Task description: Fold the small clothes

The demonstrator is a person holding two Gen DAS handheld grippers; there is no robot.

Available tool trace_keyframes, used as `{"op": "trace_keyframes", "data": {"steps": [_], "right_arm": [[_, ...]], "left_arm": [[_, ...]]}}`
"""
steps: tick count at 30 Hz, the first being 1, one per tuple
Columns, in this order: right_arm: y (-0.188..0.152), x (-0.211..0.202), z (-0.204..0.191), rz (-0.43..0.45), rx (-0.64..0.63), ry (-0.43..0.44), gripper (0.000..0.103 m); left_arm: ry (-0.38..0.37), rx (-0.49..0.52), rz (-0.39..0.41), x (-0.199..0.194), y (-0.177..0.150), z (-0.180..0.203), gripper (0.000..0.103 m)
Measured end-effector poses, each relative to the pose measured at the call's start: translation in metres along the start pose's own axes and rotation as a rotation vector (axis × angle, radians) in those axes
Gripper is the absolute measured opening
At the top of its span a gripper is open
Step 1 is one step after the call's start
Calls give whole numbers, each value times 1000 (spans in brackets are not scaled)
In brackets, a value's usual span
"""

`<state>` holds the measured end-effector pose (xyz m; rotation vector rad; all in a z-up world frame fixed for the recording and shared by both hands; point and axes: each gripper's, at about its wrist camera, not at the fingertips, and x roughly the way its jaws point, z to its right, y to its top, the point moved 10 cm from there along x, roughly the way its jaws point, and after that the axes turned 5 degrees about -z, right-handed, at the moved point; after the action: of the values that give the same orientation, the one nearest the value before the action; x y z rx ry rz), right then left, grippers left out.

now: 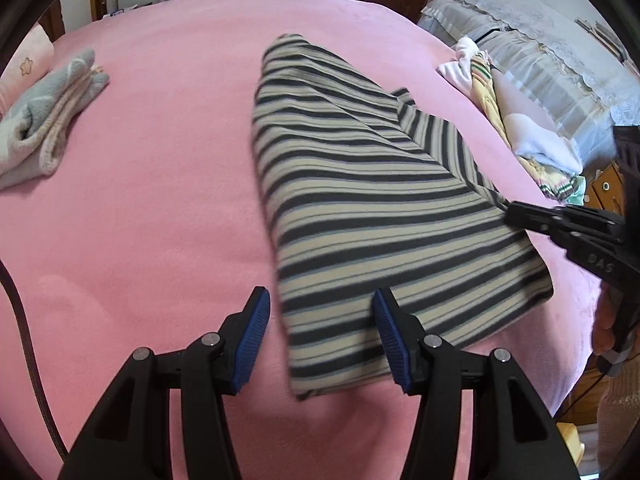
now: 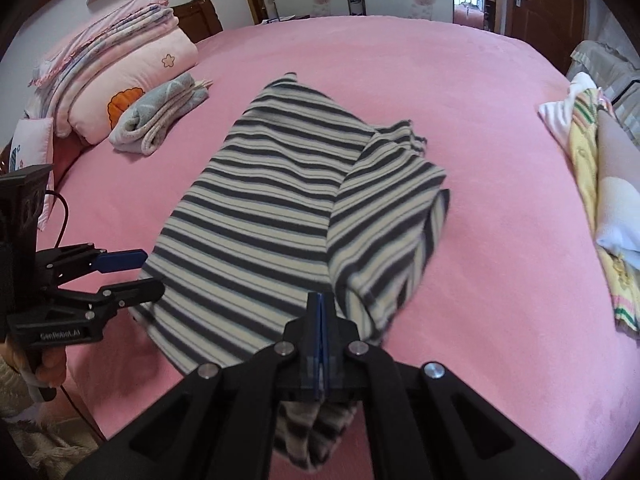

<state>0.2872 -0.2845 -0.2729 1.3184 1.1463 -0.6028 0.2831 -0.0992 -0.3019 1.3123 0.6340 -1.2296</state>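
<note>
A dark-and-cream striped garment (image 1: 360, 200) lies partly folded on the pink bed (image 1: 140, 200); it also shows in the right wrist view (image 2: 260, 208). My left gripper (image 1: 320, 304) is open, its blue pads either side of the garment's near corner, empty. It shows at the left of the right wrist view (image 2: 150, 274). My right gripper (image 2: 321, 304) is shut on the garment's right edge and lifts a folded flap (image 2: 388, 232); cloth hangs below the fingers. In the left wrist view it (image 1: 510, 210) reaches in from the right.
A folded grey and pink towel (image 1: 44, 120) lies at the left of the bed (image 2: 500, 160). A pile of other clothes (image 1: 516, 120) lies at the right edge. Stacked pink quilts (image 2: 120, 64) sit at the far left. A grey covered sofa (image 1: 560, 52) stands beyond.
</note>
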Motion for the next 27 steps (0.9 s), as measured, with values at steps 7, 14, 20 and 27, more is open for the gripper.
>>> {"op": "trace_keyframes", "data": {"steps": [7,14,20,27], "right_arm": [[-3,-29,20,12,97,-2,33],[-3,-42,20,34,156,53,57],[-5,-22,17,-23,194,92,57],[-10,12,17,-79,248,150,58]], "left_arm": [[27,8,31,-27,14,-12,81],[49,42,53,-45,45,-19,98],[3,21,44,-34,69,-28,101],[-58,-7,-2,4,87,-31,101]]}}
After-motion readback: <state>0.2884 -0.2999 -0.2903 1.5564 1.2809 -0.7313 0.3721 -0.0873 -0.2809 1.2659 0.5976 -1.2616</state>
